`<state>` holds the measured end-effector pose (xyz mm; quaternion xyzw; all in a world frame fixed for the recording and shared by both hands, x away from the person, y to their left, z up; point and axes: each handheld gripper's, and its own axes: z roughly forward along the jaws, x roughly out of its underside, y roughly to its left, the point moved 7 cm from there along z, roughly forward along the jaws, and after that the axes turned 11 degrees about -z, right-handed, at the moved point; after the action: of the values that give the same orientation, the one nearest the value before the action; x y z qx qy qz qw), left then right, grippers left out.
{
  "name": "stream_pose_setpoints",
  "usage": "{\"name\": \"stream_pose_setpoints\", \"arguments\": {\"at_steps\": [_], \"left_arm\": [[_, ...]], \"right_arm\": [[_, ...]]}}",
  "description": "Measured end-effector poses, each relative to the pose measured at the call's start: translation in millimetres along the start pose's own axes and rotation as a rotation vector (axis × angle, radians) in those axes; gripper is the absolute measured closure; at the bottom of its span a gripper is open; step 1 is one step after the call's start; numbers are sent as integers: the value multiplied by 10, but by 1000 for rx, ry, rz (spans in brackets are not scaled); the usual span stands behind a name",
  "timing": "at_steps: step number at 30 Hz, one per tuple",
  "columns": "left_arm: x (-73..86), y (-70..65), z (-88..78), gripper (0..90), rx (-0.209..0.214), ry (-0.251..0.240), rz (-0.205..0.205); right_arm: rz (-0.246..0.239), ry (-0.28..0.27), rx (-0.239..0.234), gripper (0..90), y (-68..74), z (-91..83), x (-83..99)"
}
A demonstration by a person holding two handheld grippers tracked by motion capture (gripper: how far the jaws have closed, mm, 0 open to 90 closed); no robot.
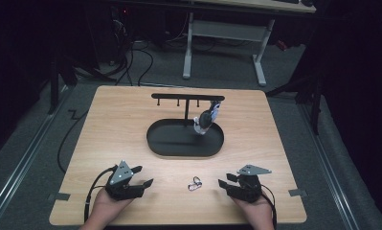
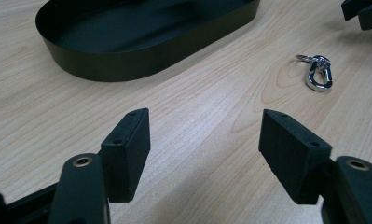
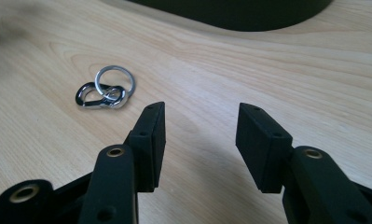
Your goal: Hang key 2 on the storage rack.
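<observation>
I see a light wood desk [image 1: 131, 124] on grey carpet in a dark room, with a second desk on white legs [image 1: 224, 33] behind it and cables on the floor past the far left corner. A black oval tray [image 1: 160, 141] sits mid-desk, slightly toward the far edge, with a T-shaped black rack [image 1: 187, 97] rising from it; a small grey-white item [image 1: 205, 120] hangs from the rack's right end, too small to identify.

My left gripper [image 1: 140, 176] rests near the near edge, left of centre, hand under it, jaws pointing toward the desk's right side. Its jaws stand wide, nothing between them. My right gripper [image 1: 225, 181] sits near the near edge, right of centre, pointing left, low over the wood. Its jaws are about half open, bare desk between the pads.

The silver clip [image 1: 195, 183] with its key ring lies flat on the desk between the two grippers, near the near edge, closer to the right one, touching neither. In the right gripper view it is just left of the jaw tips [image 3: 104, 92]; in the left gripper view, up right [image 2: 317, 72].

No readable writing or brand anywhere.
</observation>
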<state>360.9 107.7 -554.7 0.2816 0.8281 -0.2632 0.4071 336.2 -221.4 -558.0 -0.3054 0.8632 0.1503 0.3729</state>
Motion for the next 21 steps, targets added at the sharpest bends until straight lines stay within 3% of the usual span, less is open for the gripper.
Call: {"name": "stream_pose_setpoints", "arguments": {"at_steps": [7,10,12,15,21], "left_arm": [[51,-3,-50,344,-6,7,3],[85,19,-117,345,-14,4,-7],[117,45,-175,345,-27,0,-16],[170,89,-262,346,-46,-3,-29],[247,172,-436,347,-84,-18,-61]], "right_arm": [[-62,-22,-58,522,250,115,-146],[-106,-33,-71,565,389,193,-239],[-140,-51,-81,666,484,241,-318],[-152,-67,-139,876,621,333,-431],[-246,16,-174,900,809,578,-457]]}}
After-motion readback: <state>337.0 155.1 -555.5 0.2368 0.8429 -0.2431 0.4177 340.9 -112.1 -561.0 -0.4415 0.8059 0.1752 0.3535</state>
